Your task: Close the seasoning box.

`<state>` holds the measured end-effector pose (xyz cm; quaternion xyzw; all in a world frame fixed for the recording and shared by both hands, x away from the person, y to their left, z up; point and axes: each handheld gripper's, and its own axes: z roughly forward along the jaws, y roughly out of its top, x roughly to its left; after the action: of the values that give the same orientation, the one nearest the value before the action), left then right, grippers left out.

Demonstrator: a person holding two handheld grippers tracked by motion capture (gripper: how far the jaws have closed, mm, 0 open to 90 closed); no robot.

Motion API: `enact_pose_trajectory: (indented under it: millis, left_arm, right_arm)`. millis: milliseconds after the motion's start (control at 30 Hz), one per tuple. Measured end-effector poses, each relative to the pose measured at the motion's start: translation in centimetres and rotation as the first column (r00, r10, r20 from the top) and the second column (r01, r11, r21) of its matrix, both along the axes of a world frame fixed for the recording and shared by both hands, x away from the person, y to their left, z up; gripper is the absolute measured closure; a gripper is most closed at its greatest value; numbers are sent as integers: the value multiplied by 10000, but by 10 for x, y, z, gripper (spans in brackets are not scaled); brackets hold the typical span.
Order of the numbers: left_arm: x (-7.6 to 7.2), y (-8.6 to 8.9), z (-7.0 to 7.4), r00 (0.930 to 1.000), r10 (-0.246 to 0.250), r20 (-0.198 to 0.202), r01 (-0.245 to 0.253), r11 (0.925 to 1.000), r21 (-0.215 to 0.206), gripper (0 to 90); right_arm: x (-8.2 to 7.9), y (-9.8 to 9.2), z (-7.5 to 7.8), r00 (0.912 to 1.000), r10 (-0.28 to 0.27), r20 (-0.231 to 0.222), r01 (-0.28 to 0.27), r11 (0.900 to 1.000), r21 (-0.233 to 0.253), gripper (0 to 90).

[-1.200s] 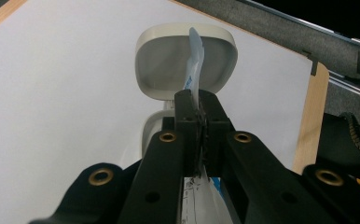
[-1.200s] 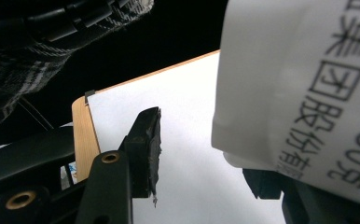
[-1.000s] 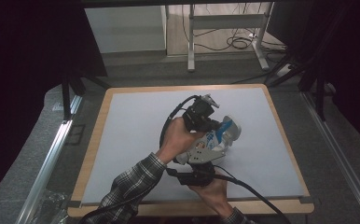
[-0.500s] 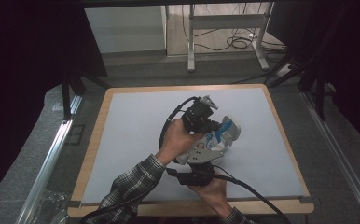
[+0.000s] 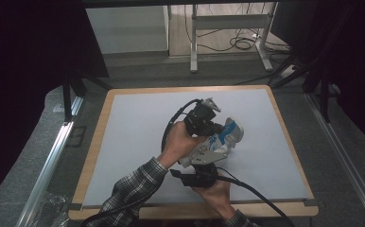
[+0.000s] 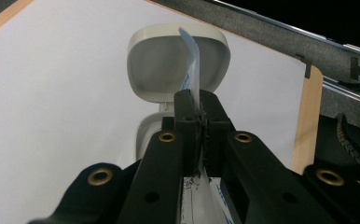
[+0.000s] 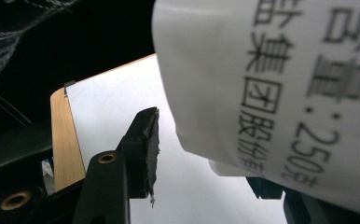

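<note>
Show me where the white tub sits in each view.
High view: tub at the middle of the table.
Left gripper view: top centre, open lid beyond the left claw, which pinches a thin strip.
Right gripper view: upper right, printed side close up.
Shared landmark: the table's wooden edge.

There are two black handheld grippers, the left [image 5: 217,126] and the right [image 5: 204,168], and two hands. They share one white plastic container with a blue label [image 5: 218,141] and an open flip lid. One wood-edged white worktop [image 5: 133,127] carries it all.
</note>
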<state>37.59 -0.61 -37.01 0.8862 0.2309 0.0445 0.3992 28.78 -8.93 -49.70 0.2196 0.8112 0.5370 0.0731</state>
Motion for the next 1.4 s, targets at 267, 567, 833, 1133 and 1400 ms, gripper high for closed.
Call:
enact_pose_trajectory:
  millis: [267,567,833,1133,1400]
  left_arm:
    - [-2,3,0,10000,10,9,-10,9999,-170,879]
    - [-4,6,1,10000,-27,39,28,9998,-199,880]
    - [-5,11,1,10000,-35,57,36,9996,-278,880]
    - [-6,19,1,10000,-58,33,59,9994,-333,880]
    - [-7,26,1,10000,31,-77,-35,9987,-514,881]
  right_arm:
    - [3,-1,-4,9999,-136,-86,136,9999,-54,502]
    - [5,-4,-7,9995,-205,-259,201,9997,-134,501]
    - [5,-5,-10,9987,-282,-432,272,9994,-235,496]
    - [7,-6,-12,9980,-374,-502,355,9986,-387,487]
    - [10,-10,-14,9974,-611,-394,592,9971,-469,483]
